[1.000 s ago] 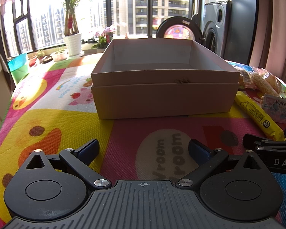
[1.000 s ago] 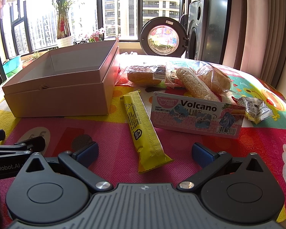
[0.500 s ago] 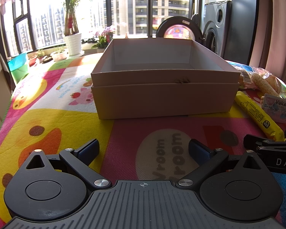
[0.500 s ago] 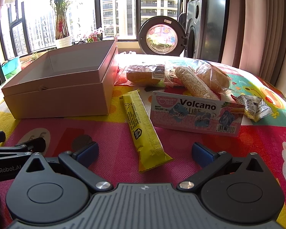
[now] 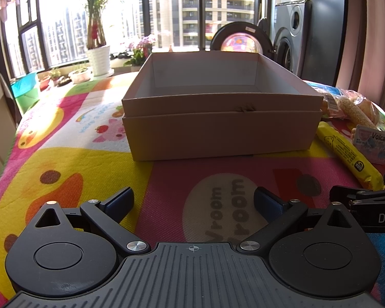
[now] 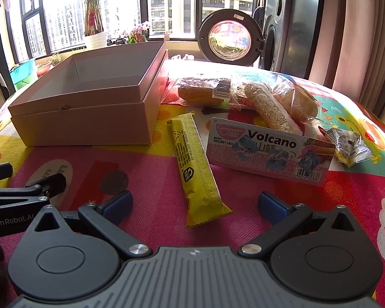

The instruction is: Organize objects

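The open, shallow tan cardboard box (image 6: 89, 107) sits on the tabletop (image 6: 269, 200) under a bright cartoon-printed cloth, and as far as its visible interior shows it holds nothing, so the organizing looks barely begun. Everything to be sorted lies outside the box, to its right. Nearest its right wall is the long yellow foil snack stick (image 6: 195, 166), lying lengthwise just beside the box's front corner. Further right of the box stands the flat pink "Volcano" snack pack (image 6: 267, 154), and behind it, near the box's far right corner, a cluster of clear-bagged bread rolls (image 6: 243, 95) with a sesame-coated stick among them. Well to the right of the box lies a small crinkled yellow-and-clear wrapper (image 6: 346, 146). The right gripper (image 6: 195, 202) hovers low in front of the yellow stick's near end, jaws spread wide and holding nothing. The left gripper (image 5: 193, 200) faces the box's front wall, jaws likewise released and empty. Judging by this, every item is still to be picked and placed in the box, the yellow stick likely first.
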Tool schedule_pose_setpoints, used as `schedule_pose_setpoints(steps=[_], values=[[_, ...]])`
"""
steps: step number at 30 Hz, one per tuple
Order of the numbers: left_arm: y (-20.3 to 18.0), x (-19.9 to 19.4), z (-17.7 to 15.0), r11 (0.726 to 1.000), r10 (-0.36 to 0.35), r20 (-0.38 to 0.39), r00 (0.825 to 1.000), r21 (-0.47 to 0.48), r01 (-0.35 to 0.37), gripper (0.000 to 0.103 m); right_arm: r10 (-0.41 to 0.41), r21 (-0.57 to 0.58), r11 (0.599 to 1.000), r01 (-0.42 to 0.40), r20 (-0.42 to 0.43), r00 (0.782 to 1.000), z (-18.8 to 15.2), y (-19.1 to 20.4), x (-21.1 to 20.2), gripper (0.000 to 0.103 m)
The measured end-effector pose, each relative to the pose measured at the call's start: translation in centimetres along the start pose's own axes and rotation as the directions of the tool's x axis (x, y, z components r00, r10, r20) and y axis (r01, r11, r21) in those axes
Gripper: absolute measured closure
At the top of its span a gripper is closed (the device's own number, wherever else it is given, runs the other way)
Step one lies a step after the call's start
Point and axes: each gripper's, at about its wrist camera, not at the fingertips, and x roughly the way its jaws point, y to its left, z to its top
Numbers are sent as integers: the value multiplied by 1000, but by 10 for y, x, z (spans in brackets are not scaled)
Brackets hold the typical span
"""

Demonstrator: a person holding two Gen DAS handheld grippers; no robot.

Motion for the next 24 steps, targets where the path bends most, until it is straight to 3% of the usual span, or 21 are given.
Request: schedule_pose_setpoints(steps=[6,12,14,17,19,21,24], values=[[-1,-1,0,1000,-7,0,1000,-3,7,1,-1,2,1000,1,-12,1000,0,0,-2,0],[10,-10,0,997,-74,0,997,5,74,2,27,-8,1000,-27,-56,998,4,-3,-5,0],[21,-20,4,998,-61,47,997,-6,61,2,57,-9,998,-57,-66,996,3,-6,-12,0],[39,-36,21,999,-30,178,984,-26,35,2,73,-5,997,-73,-11,997,-3,-12,-33,0],[56,-37,41,997,-39,208,977,-64,53,2,74,-33,997,-73,48,996,-6,-13,-52,0],[66,-30,60,996,-29,216,976,-80,47,2,69,-59,996,-64,86,994,-6,-14,-66,0],[78,-3,88,997,1,139,990,-79,10,2,66,-71,996,-57,117,991,-4,-15,-77,0]])
